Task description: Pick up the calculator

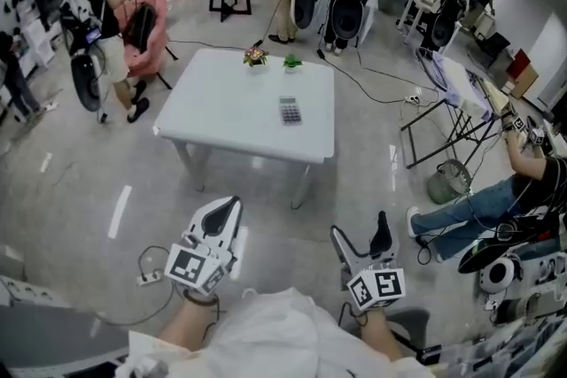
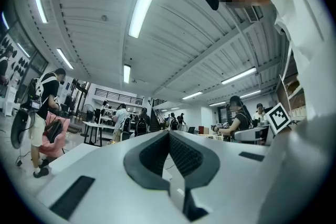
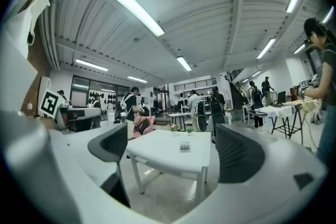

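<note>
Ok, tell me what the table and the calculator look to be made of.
Table: white, smooth top with even colour and a low sheen, likely laminate or painted board; which of the two cannot be told. Calculator: dark grey slab with a grid of keys, probably moulded plastic; too small to judge its finish.

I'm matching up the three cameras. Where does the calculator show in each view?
Head view: the calculator lies above the middle of the picture, on the right half of the white table.
Left gripper view: not in it.
Right gripper view: near the middle of the picture, on the same table.
Shared landmark: the pink chair, far left in the left gripper view and behind the table's left side in the right gripper view.
</note>
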The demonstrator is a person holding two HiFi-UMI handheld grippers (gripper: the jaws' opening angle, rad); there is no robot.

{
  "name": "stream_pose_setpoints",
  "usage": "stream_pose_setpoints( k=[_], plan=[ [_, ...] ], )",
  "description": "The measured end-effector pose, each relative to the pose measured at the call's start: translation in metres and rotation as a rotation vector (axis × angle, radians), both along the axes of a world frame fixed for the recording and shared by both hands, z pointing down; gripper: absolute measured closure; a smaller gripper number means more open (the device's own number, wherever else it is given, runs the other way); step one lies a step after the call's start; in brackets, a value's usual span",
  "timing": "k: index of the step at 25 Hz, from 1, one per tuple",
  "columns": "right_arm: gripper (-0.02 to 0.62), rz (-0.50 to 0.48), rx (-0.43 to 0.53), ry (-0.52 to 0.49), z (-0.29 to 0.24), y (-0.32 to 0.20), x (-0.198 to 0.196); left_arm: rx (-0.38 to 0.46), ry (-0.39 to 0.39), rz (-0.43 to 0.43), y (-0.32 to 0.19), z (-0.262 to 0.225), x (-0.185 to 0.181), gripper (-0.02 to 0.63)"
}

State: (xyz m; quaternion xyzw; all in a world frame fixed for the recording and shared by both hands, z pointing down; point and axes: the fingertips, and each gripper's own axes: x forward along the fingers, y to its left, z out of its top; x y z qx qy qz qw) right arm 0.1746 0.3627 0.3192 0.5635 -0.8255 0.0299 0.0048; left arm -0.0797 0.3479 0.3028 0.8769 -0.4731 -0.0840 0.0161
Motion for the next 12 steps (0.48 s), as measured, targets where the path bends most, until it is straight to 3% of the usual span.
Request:
stream_pose_setpoints(
  k=[3, 12],
  plan=[
    [0.040, 0.001, -0.016, 0.032, 0.005, -0.010, -0.010, -0.005, 0.006, -0.006, -0.006, 0.005, -0.013, 0.589],
    [0.037, 0.009, -0.038, 0.048, 0.014, -0.008, -0.037, -0.025, 0.018, 0.007, -0.001, 0.020, -0.043, 0.589]
  ],
)
